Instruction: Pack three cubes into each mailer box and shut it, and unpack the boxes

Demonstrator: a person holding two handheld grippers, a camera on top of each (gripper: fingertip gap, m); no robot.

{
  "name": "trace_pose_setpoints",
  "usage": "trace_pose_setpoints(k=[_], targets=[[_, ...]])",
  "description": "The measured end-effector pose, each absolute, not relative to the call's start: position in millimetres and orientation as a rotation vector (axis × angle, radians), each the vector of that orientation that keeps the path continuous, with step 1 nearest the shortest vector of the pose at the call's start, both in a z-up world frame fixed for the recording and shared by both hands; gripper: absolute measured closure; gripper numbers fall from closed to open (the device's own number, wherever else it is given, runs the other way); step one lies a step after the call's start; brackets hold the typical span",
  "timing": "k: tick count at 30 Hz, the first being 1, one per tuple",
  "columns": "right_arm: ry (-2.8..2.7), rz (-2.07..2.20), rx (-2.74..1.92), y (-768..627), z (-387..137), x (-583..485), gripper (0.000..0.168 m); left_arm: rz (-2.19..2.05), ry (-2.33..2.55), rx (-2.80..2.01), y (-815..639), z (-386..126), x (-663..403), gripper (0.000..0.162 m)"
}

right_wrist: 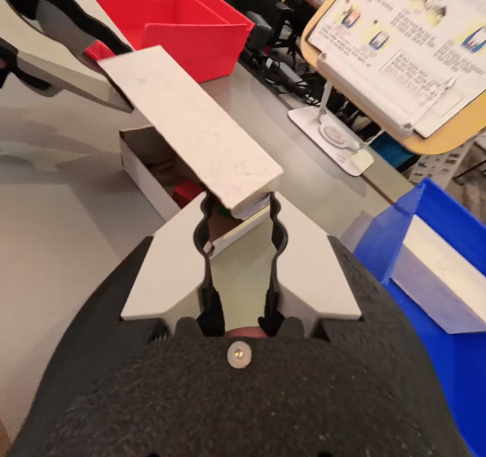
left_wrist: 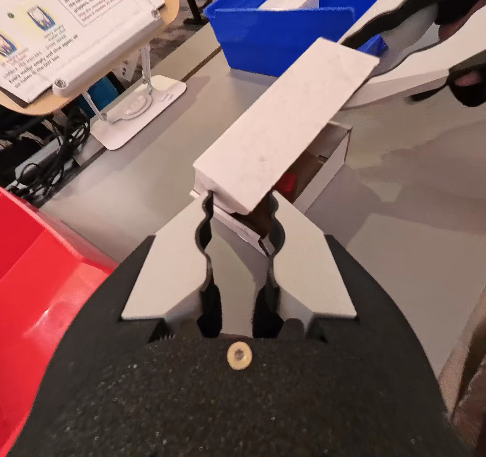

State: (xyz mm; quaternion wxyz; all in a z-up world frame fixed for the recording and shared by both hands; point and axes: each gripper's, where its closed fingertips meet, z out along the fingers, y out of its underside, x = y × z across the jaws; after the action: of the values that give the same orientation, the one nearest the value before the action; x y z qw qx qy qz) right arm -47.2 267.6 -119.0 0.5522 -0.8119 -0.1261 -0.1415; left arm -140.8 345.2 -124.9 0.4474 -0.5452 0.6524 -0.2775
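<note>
A white mailer box [left_wrist: 339, 144] stands on the grey table with its long lid [left_wrist: 278, 128] lifted and tilted over it. My left gripper [left_wrist: 240, 194] is closed on one end of the lid. My right gripper [right_wrist: 239, 194] is closed on the other end of the lid [right_wrist: 189, 128]. Each gripper also shows at the far end of the lid in the other's view: the right one [left_wrist: 352, 73] and the left one [right_wrist: 126, 78]. Under the lid, inside the box [right_wrist: 142, 170], a red cube [right_wrist: 186, 191] shows beside a bit of green [right_wrist: 223, 211]. The red cube also shows in the left wrist view [left_wrist: 289, 182].
A blue bin [left_wrist: 263, 42] beyond the box holds another white mailer box [right_wrist: 434, 273]. A red bin [right_wrist: 197, 36] stands on the other side, close to my left gripper [left_wrist: 39, 273]. An instruction sheet on a white stand [left_wrist: 79, 23] stands at the table's back edge.
</note>
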Motion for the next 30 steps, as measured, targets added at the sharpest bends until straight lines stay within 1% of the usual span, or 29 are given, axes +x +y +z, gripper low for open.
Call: trace_pose_setpoints(k=[1,2,3,9,15,24,27,29,30], targets=[[-0.309,-0.385,-1.917,265.7,-116.4,-45.5,0.130,-0.684,1.611,-1.337,342.7,-122.4,-142.0,0.131],[-0.323,-0.440,-1.923,263.1,-114.8,-43.6,0.140,-0.673,1.616,-1.334,340.9,-121.3,-143.9,0.138],[-0.336,-0.479,-1.933,260.0,-115.0,-43.2,0.145,-0.659,1.624,-1.340,339.5,-121.9,-146.2,0.141],[-0.310,-0.349,-2.156,235.8,-155.1,-59.9,0.147,-0.726,1.756,-1.439,311.5,-152.6,-162.4,0.143],[-0.317,-0.263,-2.293,229.3,-189.2,-63.1,0.148,-0.686,1.883,-1.508,303.5,-188.9,-170.8,0.145],[-0.267,-0.095,-2.307,235.8,-205.7,-63.2,0.151,-0.728,1.897,-1.524,308.0,-202.0,-166.6,0.148],[-0.293,-0.104,-2.326,232.1,-209.9,-63.1,0.146,-0.674,1.909,-1.523,311.5,-208.8,-168.3,0.149],[-0.297,-0.068,-2.363,223.9,-213.5,-64.7,0.127,-0.648,1.928,-1.544,315.0,-214.6,-173.7,0.144],[-0.296,-0.041,-2.374,219.8,-213.7,-65.4,0.116,-0.656,1.940,-1.555,315.5,-216.7,-176.5,0.137]])
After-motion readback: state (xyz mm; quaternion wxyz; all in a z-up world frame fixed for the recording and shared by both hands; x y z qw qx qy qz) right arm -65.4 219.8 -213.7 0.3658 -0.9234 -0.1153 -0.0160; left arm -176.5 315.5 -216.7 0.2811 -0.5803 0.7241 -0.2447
